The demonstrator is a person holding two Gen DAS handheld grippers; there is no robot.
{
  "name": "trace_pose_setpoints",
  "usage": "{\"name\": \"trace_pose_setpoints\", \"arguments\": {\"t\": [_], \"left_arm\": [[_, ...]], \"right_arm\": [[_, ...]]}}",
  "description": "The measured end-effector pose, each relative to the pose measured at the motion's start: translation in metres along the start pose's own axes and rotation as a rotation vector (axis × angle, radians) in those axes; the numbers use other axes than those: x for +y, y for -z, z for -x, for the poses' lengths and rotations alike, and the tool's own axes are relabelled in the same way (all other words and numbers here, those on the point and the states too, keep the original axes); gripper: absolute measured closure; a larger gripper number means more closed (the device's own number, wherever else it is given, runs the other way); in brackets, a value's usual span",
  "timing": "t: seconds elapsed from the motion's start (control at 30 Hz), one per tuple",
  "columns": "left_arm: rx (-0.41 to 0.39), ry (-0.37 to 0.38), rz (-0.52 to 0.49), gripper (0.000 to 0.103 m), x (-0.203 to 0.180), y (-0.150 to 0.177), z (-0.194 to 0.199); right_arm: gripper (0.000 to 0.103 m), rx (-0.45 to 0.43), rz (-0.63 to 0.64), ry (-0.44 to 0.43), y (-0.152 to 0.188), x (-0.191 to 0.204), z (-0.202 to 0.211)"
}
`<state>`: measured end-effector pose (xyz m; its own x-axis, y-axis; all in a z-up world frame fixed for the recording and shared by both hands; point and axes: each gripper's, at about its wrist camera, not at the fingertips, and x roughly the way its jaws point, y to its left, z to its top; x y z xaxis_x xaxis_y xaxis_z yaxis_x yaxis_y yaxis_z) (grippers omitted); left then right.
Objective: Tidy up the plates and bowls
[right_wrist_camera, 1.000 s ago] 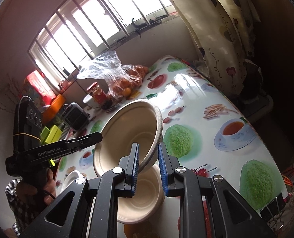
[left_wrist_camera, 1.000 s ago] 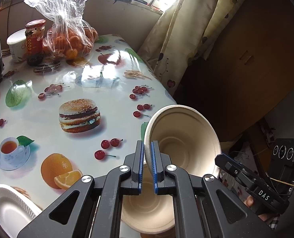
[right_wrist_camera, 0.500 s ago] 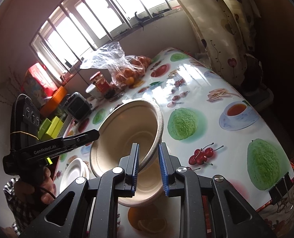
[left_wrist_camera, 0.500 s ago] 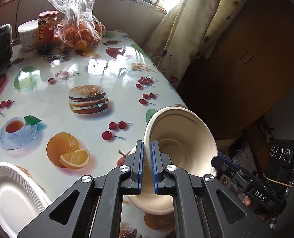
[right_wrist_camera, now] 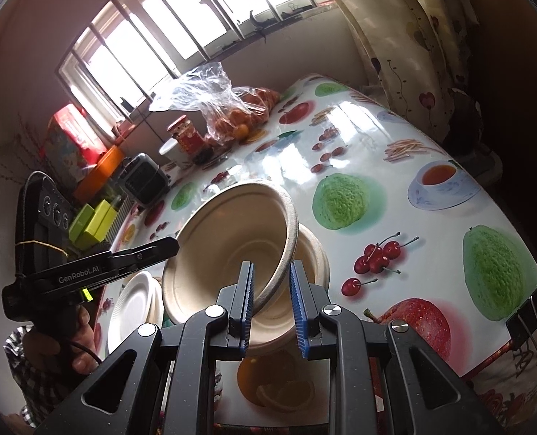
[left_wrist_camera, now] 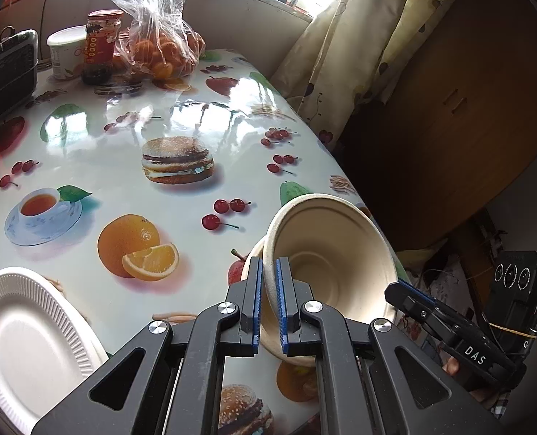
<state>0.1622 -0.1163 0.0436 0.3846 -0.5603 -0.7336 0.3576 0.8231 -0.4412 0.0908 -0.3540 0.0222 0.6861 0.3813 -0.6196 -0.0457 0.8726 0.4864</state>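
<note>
A beige paper bowl [left_wrist_camera: 326, 253] hangs tilted just above the table, its opening turned toward the left wrist camera. My left gripper [left_wrist_camera: 267, 290] is shut on its near rim. In the right wrist view the same bowl [right_wrist_camera: 225, 243] has its opposite rim between the pads of my right gripper [right_wrist_camera: 271, 290], which is shut on it. A second beige bowl [right_wrist_camera: 315, 261] stands on the fruit-print table [left_wrist_camera: 123, 166] right under the held one, which partly hides it. A stack of white ribbed plates [left_wrist_camera: 25, 330] lies at the near left.
At the far end stand a bag of oranges [left_wrist_camera: 159, 47], a red-lidded jar [left_wrist_camera: 100, 47], a white tub [left_wrist_camera: 63, 50] and a small black heater [left_wrist_camera: 11, 69]. A curtain [left_wrist_camera: 359, 43] and wooden cabinet [left_wrist_camera: 449, 108] border the table's right edge. A person's hand [right_wrist_camera: 80, 340] holds the left gripper.
Both grippers have carried the tilted bowl lower and closer to the bowl on the table. More of the white plates now shows at the left.
</note>
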Motion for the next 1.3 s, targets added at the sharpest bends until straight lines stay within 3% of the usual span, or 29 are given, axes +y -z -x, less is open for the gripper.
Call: {"name": "trace_pose_setpoints", "arguments": {"t": [1.3], "left_arm": [[0.049,-0.032,0.010,0.095,0.007,0.019,-0.017]], "right_arm": [[0.083,0.037,0.014,0.047,0.018,-0.010,-0.018]]}}
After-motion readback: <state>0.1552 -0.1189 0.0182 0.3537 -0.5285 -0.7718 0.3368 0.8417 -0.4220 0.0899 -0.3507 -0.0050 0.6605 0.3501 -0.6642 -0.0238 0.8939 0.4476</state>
